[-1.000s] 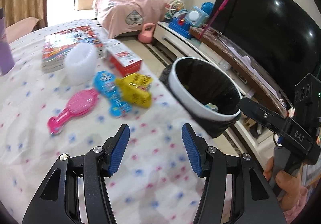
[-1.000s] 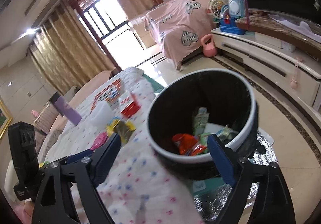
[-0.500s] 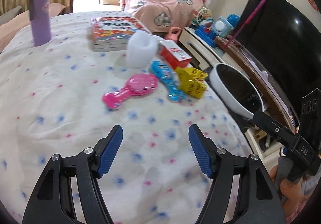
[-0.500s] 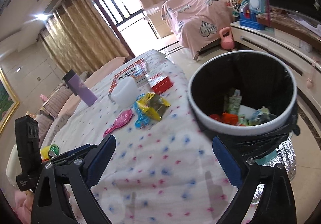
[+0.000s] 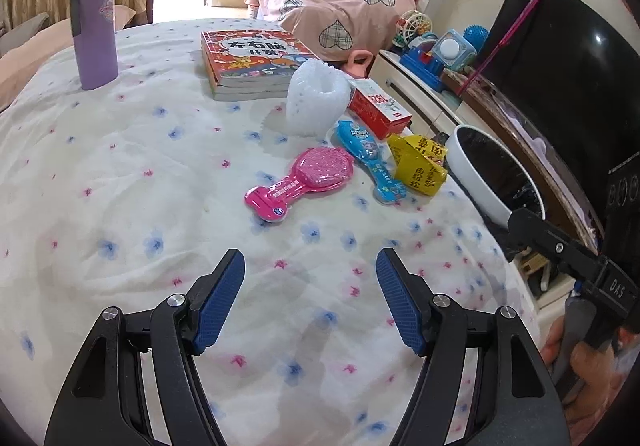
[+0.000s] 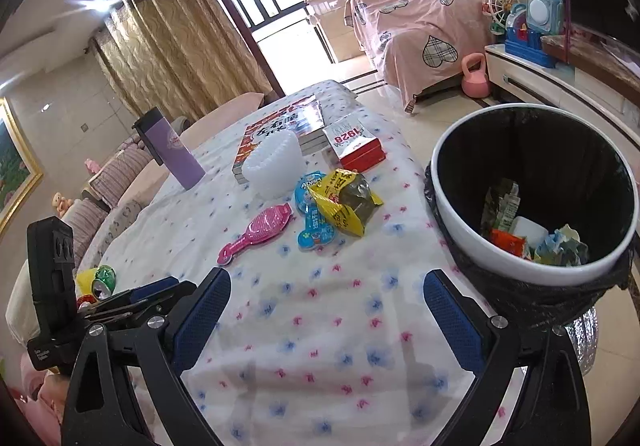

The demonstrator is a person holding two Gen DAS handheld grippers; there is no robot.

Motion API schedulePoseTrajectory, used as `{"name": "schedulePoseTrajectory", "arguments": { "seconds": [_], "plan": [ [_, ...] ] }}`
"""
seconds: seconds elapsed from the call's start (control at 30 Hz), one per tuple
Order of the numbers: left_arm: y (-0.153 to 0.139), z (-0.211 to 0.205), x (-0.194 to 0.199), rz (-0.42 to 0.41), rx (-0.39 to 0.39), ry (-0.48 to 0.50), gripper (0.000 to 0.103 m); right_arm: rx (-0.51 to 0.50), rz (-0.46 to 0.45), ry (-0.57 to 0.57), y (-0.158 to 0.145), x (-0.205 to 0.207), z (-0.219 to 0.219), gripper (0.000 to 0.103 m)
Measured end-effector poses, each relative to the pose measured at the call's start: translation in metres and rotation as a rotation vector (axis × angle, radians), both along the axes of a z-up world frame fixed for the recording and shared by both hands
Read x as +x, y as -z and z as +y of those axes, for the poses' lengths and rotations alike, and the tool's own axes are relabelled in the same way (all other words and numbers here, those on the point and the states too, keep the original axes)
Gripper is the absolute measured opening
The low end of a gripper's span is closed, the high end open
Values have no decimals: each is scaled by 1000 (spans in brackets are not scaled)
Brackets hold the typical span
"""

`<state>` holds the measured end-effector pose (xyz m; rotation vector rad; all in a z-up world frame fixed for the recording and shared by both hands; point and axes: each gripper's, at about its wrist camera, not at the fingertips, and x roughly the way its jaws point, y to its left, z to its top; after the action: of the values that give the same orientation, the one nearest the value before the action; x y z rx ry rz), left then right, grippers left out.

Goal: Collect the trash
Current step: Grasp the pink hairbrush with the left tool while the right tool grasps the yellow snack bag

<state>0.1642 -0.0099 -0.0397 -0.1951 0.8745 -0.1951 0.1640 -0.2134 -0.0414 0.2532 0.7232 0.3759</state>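
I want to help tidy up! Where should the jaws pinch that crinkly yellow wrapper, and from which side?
Probably pinch the yellow wrapper at its raised, puffed-up middle, coming down from above. It lies crumpled on the tablecloth, partly over the blue packet, so its flat edges offer little to catch. Either open, empty gripper could try.

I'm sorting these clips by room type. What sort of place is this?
Most likely a home living room. A large dark TV stands on a long low cabinet, a sofa under a pink heart-print cover sits near a curtained balcony door, and toys crowd the cabinet top.
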Motion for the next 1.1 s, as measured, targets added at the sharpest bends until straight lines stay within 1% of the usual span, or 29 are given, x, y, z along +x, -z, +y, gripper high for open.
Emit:
{"name": "schedulePoseTrajectory", "arguments": {
  "seconds": [0.13,0.37,0.5,0.7,0.87,1.0,1.1],
  "plan": [
    [2,-2,9,-2,48,26,70,-15,-5,-18,-1,7,5,98],
    [4,0,34,4,90,68,70,-29,-14,-49,0,23,9,98],
    [6,-6,48,5,119,103,70,-44,-16,-66,2,35,11,98],
    [10,-18,69,12,141,147,70,-66,-9,-96,5,56,14,98],
    [17,-24,87,25,150,158,70,-73,16,-113,11,74,16,97],
    [22,-28,95,38,143,174,70,-74,33,-122,18,86,18,94],
    [25,-33,97,43,152,183,70,-82,33,-121,20,92,19,88]
  ]
}}
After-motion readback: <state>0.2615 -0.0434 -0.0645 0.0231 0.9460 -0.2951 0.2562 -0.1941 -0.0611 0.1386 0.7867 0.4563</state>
